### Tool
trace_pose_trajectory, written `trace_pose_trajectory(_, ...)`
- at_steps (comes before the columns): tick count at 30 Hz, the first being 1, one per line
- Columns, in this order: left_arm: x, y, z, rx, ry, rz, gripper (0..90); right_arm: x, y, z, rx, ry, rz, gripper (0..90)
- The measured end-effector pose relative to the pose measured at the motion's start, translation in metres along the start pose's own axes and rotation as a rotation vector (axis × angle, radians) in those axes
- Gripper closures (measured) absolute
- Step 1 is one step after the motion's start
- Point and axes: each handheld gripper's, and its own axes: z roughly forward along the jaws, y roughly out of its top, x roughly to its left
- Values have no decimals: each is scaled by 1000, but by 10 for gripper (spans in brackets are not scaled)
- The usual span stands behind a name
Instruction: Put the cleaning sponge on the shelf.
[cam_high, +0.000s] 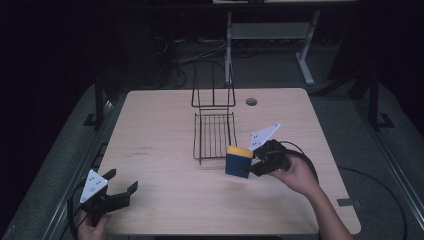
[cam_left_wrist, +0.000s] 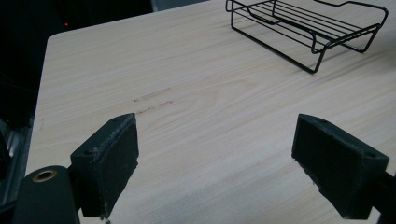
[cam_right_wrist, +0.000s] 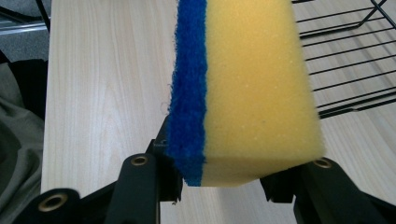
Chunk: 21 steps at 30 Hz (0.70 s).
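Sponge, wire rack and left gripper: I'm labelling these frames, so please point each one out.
sponge (cam_right_wrist: 261, 88), right gripper view, on its yellow foam face.
wire rack (cam_high: 214, 135), high view, on its flat grid.
left gripper (cam_high: 121, 183), high view, midway between its open fingertips.

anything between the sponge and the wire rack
Nothing visible. The sponge, clamped in the right gripper, sits just beside the wire rack at its near right corner, with only bare table around them.

place: lab | evidence: bare wooden table (cam_high: 165, 150), floor cables (cam_high: 200, 55)
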Motion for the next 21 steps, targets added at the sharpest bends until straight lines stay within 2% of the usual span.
trace_pose_trajectory(11,0,0,0,-1,0,2,141,-3,8,0,6,-3,-14,562)
trace_pose_trajectory(21,1,0,-1,-1,0,2,141,-12,19,2,4,-4,-27,563)
